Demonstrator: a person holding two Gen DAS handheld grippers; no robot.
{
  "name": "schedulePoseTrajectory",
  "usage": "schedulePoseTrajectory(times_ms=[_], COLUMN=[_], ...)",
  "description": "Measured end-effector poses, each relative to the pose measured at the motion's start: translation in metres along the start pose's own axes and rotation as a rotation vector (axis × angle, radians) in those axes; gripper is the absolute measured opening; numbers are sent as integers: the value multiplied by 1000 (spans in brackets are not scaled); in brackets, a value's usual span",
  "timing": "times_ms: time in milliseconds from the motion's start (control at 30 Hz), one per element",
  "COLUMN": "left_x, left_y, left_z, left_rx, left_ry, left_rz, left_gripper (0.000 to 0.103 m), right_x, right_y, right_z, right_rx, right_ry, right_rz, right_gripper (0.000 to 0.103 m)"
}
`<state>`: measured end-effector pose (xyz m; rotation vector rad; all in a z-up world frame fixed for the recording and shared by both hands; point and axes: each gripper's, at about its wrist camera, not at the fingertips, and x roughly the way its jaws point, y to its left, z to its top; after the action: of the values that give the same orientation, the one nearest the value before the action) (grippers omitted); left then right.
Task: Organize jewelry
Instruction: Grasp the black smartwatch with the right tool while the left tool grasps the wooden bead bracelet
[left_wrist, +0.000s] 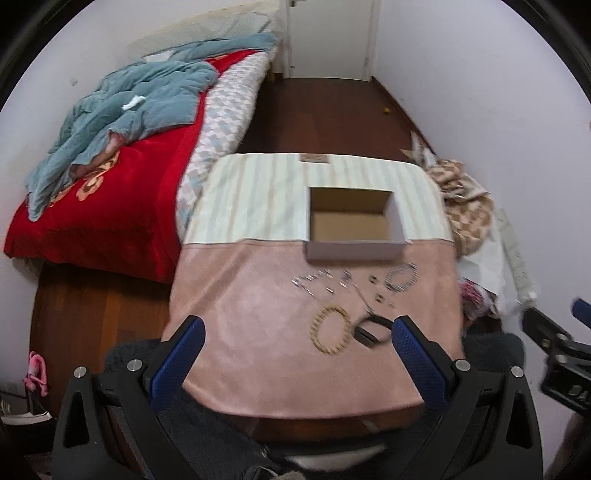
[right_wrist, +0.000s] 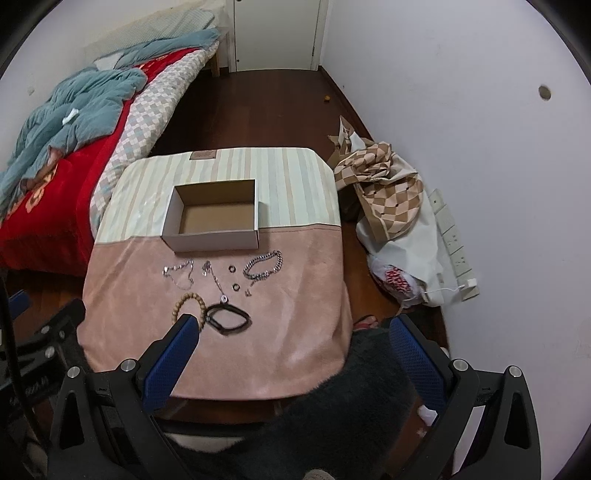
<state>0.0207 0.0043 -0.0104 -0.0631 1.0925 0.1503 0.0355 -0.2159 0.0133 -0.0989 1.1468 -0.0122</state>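
An open, empty cardboard box (left_wrist: 352, 225) (right_wrist: 214, 219) stands mid-table on a pink and striped cloth (left_wrist: 258, 332) (right_wrist: 295, 295). In front of it lie a wooden bead bracelet (left_wrist: 331, 330) (right_wrist: 190, 306), a black band (left_wrist: 373, 328) (right_wrist: 229, 317), a silver chain bracelet (left_wrist: 402, 277) (right_wrist: 263, 266), thin silver chains (left_wrist: 317, 282) (right_wrist: 181, 275), and small rings (right_wrist: 232, 268). My left gripper (left_wrist: 299, 332) is open and empty above the table's near edge. My right gripper (right_wrist: 295, 328) is open and empty, its left finger (right_wrist: 173, 358) just in front of the bead bracelet.
A bed (left_wrist: 110, 177) (right_wrist: 55, 147) with a red blanket and blue quilt stands to the left. A checked cloth and bags (right_wrist: 391, 206) lie on the dark wood floor at the right, by a power strip (right_wrist: 454, 243). A white door (right_wrist: 277, 33) is at the far end.
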Motion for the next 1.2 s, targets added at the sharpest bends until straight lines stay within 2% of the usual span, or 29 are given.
schedulePoseTrajectory(times_ms=[67, 167, 267, 433, 500, 667, 733, 800, 833, 867, 1033, 1067, 1100, 1133, 1200], left_x=[25, 64, 108, 166, 184, 206, 211, 214, 217, 220, 236, 238, 240, 242, 246], left_y=[7, 12, 16, 12, 10, 5, 3, -1, -3, -4, -15, -18, -20, -23, -29], left_z=[6, 8, 2, -18, -25, -37, -39, -42, -44, -45, -54, -55, -57, -59, -62], left_rx=[-13, -16, -15, 32, 45, 62, 66, 69, 71, 74, 91, 100, 106, 110, 118], left_ry=[-11, 8, 72, 170, 210, 260, 272, 290, 300, 310, 361, 366, 371, 379, 405], left_rz=[63, 144, 169, 187, 184, 174, 166, 152, 137, 118, 52, 44, 36, 21, -19], left_gripper=[103, 103, 103, 103, 103, 103, 103, 103, 103, 103, 102, 101, 95, 82, 64], right_x=[18, 66, 129, 214, 238, 273, 281, 285, 282, 282, 275, 273, 271, 270, 266], right_y=[-2, -1, 4, 22, 30, 50, 56, 62, 64, 65, 53, 50, 46, 43, 37], right_z=[4, 11, 12, -5, -13, -33, -39, -45, -46, -47, -53, -53, -54, -54, -56], right_rx=[17, 31, 47, 42, 29, -22, -45, -71, -84, -88, -41, -33, -25, -21, -9], right_ry=[7, 49, 146, 288, 321, 362, 376, 367, 356, 355, 336, 334, 329, 325, 321], right_rz=[8, -3, 32, 108, 133, 178, 182, 180, 178, 185, 154, 150, 143, 137, 127], right_gripper=[103, 103, 102, 81, 78, 62, 47, 37, 22, 14, 12, 12, 12, 12, 11])
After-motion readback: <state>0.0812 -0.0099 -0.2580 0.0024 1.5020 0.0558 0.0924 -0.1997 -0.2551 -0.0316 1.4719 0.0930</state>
